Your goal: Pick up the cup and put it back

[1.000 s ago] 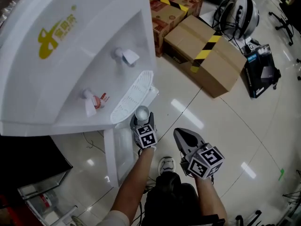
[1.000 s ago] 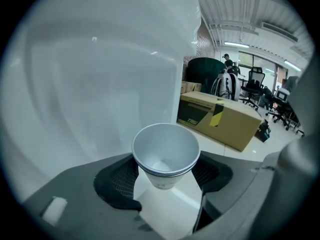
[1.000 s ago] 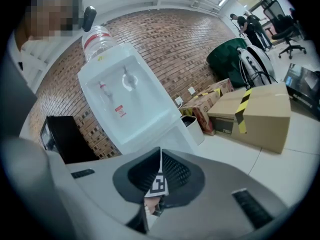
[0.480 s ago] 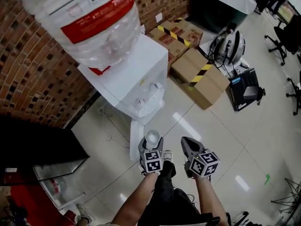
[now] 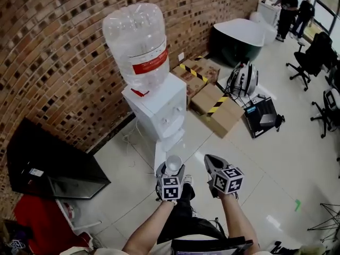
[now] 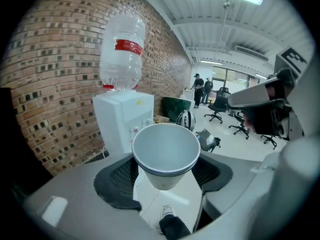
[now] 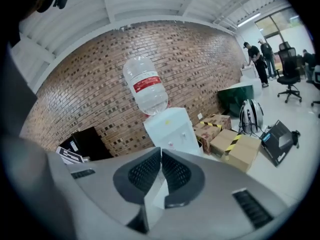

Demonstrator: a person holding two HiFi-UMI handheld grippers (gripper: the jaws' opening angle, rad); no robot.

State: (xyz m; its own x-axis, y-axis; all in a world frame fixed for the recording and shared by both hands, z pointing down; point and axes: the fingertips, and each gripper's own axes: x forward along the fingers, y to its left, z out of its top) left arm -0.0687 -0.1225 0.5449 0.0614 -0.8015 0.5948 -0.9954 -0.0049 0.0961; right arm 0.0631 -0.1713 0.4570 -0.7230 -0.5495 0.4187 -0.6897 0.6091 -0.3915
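Cup [image 6: 166, 151] in left gripper [image 5: 172, 167]

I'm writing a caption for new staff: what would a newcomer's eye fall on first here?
The white water dispenser with its clear bottle stands against the brick wall. In front of it, the left claw grips a white cup upright; the right claw beside it is shut and empty.
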